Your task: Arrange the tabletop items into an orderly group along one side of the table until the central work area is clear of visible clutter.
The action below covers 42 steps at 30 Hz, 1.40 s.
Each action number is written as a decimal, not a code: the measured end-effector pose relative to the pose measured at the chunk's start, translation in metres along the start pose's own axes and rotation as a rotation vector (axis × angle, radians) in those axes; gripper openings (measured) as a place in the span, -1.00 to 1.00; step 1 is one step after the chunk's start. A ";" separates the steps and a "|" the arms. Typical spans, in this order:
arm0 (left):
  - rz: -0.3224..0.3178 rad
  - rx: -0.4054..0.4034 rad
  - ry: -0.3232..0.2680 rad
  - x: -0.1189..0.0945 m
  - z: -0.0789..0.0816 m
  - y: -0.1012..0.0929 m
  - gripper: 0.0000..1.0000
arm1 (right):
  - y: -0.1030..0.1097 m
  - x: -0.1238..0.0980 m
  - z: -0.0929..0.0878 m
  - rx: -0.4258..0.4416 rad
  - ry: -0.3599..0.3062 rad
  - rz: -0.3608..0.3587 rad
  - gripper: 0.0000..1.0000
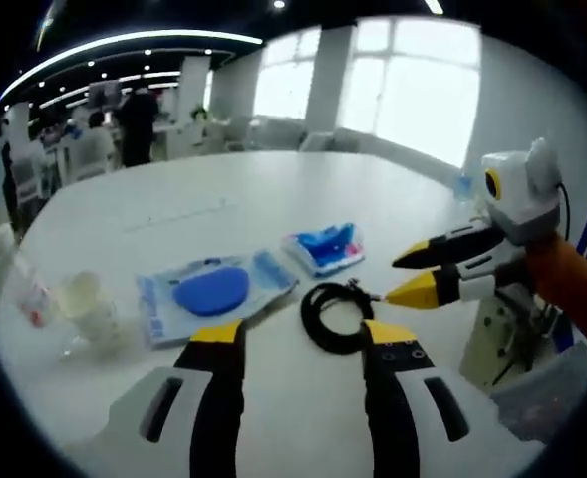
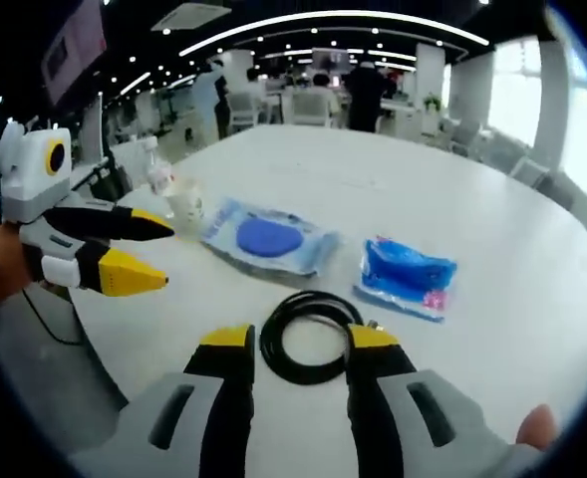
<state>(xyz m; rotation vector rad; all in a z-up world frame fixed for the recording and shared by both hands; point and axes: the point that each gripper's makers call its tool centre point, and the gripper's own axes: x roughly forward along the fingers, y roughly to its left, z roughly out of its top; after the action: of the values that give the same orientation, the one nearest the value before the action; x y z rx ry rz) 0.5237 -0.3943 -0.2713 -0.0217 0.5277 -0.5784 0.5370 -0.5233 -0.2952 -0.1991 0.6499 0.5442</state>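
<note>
White tabletop point(image 1: 223, 199), rounded edge, glossy. On it: black coiled cable point(image 1: 335, 317) near the front edge; flat clear pkg w/ a blue round disc inside point(image 1: 213, 292) just beside the cable; smaller blue pkg w/ pink bits point(image 1: 325, 246) near both, not touching. Further along one side: pale cup point(image 1: 89, 304), poss. plastic, w/ a clear bottle point(image 1: 29, 294) beside it, blurry so can't tell more. In right gripper view, same layout: cable point(image 2: 311, 337), disc pkg point(image 2: 269, 239), blue pkg point(image 2: 407, 276), cup point(image 2: 184, 203), bottle point(image 2: 156, 171).
</note>
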 end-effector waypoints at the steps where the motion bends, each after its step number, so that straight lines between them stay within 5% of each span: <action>1: -0.001 0.000 -0.012 -0.008 0.001 0.002 -0.10 | 0.003 -0.002 0.001 0.001 -0.005 -0.003 -0.22; 11: 0.013 -0.012 -0.093 -0.069 0.008 0.027 0.11 | 0.032 -0.015 0.011 -0.002 -0.054 -0.019 0.00; 23: 0.078 -0.016 -0.122 -0.130 -0.012 0.059 0.33 | 0.046 -0.028 0.013 0.024 -0.101 -0.073 0.50; 29: 0.155 -0.016 -0.139 -0.148 -0.019 0.079 0.70 | 0.040 -0.037 0.018 0.048 -0.170 -0.145 0.99; 31: 0.163 -0.035 -0.158 -0.149 -0.019 0.081 0.94 | 0.041 -0.041 0.016 0.053 -0.178 -0.145 0.99; 38: 0.174 -0.030 -0.133 -0.148 -0.038 0.076 0.98 | 0.040 -0.046 0.013 0.083 -0.192 -0.148 0.99; 42: 0.204 -0.028 -0.156 -0.150 -0.033 0.082 0.98 | 0.036 -0.049 0.014 0.079 -0.205 -0.168 0.99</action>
<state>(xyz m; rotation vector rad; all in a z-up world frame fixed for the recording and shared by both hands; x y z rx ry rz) 0.4438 -0.2417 -0.2426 -0.0389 0.3812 -0.3662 0.4921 -0.5090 -0.2540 -0.1204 0.4497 0.3711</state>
